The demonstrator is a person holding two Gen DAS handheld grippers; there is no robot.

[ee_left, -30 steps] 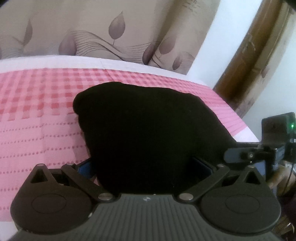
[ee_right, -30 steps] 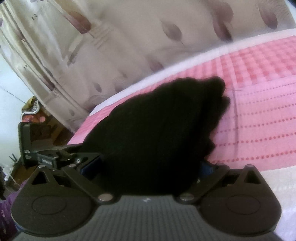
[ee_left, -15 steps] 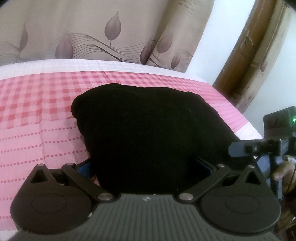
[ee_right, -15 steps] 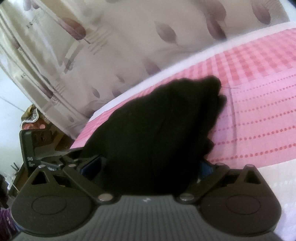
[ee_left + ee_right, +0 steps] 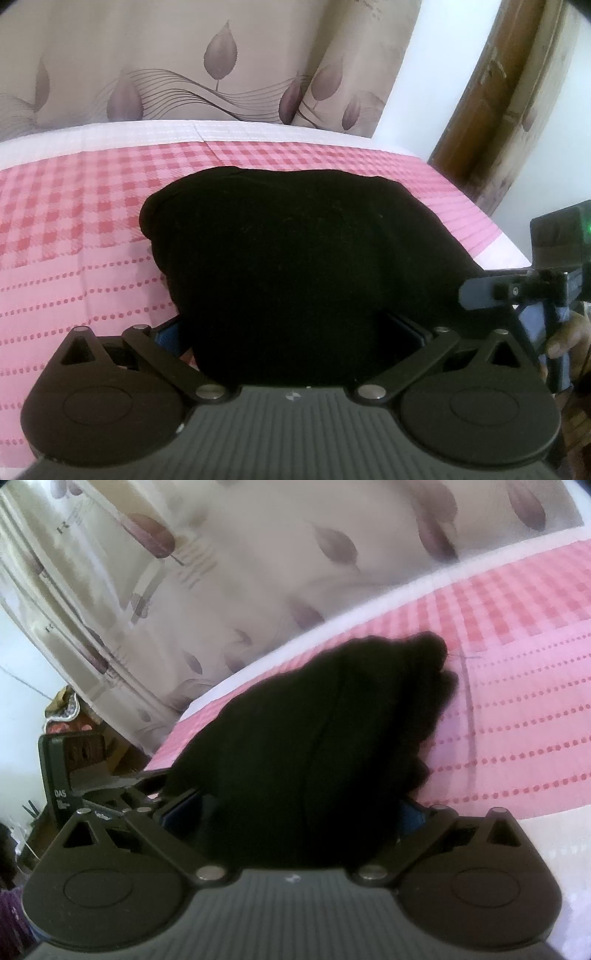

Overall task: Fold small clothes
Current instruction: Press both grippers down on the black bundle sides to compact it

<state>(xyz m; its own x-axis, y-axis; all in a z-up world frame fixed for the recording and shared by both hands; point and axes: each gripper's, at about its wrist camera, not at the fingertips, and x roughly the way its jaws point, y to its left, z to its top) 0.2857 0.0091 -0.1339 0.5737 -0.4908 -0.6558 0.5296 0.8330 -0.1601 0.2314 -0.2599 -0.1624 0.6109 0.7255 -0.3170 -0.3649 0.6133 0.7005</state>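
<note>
Gripping the black garment point(image 5: 295, 258) with both sets of fingers, I have my left gripper point(image 5: 291, 354) and right gripper point(image 5: 295, 830) each clamped on its near edge. It drapes forward onto the pink checked bedspread point(image 5: 74, 221), curtain point(image 5: 184, 55) behind.

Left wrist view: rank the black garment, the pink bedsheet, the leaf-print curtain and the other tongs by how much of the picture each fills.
1. Black garment
2-3. Pink bedsheet and leaf-print curtain: too alike to rank
4. Right tongs

The garment lies nearest the lens, so its lead is partly nearness.
</note>
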